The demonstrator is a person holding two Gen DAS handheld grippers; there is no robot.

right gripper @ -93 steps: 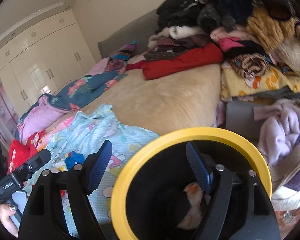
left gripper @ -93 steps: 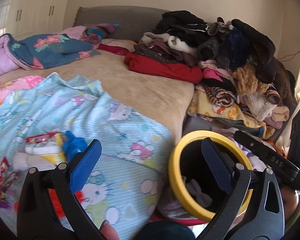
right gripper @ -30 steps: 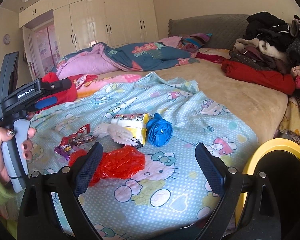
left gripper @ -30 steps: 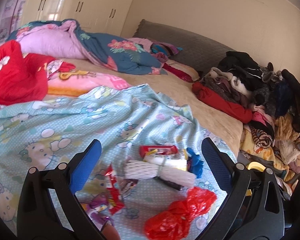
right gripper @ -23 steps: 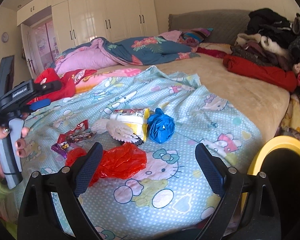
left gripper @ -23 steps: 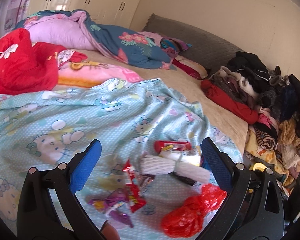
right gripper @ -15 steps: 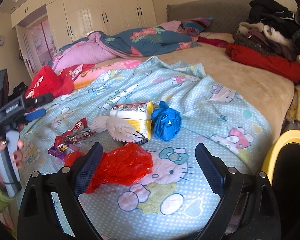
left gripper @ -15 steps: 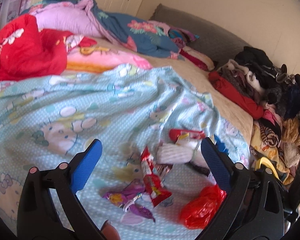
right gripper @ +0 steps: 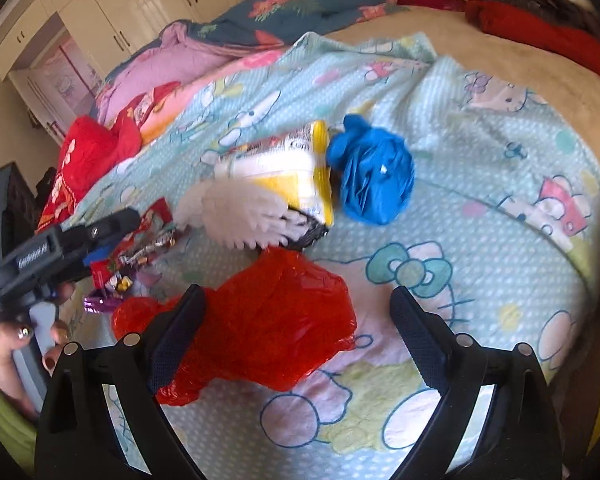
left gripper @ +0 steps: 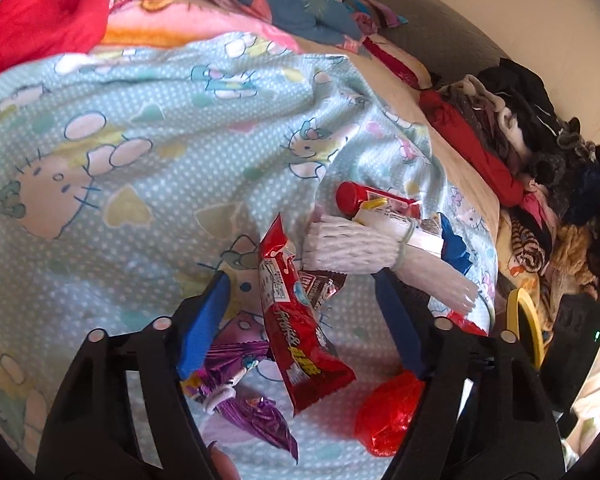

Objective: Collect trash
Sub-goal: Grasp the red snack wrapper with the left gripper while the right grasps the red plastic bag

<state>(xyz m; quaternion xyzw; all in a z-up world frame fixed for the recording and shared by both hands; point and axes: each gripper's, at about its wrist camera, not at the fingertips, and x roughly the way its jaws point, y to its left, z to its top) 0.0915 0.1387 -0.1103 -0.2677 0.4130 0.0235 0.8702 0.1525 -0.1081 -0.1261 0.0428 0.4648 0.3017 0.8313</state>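
Observation:
Trash lies on a light-blue cartoon blanket (left gripper: 148, 128). My left gripper (left gripper: 300, 284) is open, its fingers on either side of a red snack wrapper (left gripper: 296, 328); a purple wrapper (left gripper: 248, 400) lies below it. A white foam net (left gripper: 364, 248) and a red-capped tube (left gripper: 364, 196) lie just beyond. My right gripper (right gripper: 296, 300) is open over a crumpled red plastic bag (right gripper: 268, 320), which also shows in the left wrist view (left gripper: 388, 416). A blue plastic bag (right gripper: 372, 176) and a yellow-white packet (right gripper: 288, 168) lie further off. The left gripper shows at the left of the right wrist view (right gripper: 96, 236).
The yellow rim of a black bin (left gripper: 526, 328) shows beside the bed at the right. A heap of clothes (left gripper: 532, 136) is piled along the bed's far side. Red (right gripper: 88, 156) and pink bedding lie at the far left, with cupboards (right gripper: 140, 4) behind.
Both grippers have moved down and forward, close to the trash. The left one now straddles the red snack wrapper; the right one now hangs over the red plastic bag.

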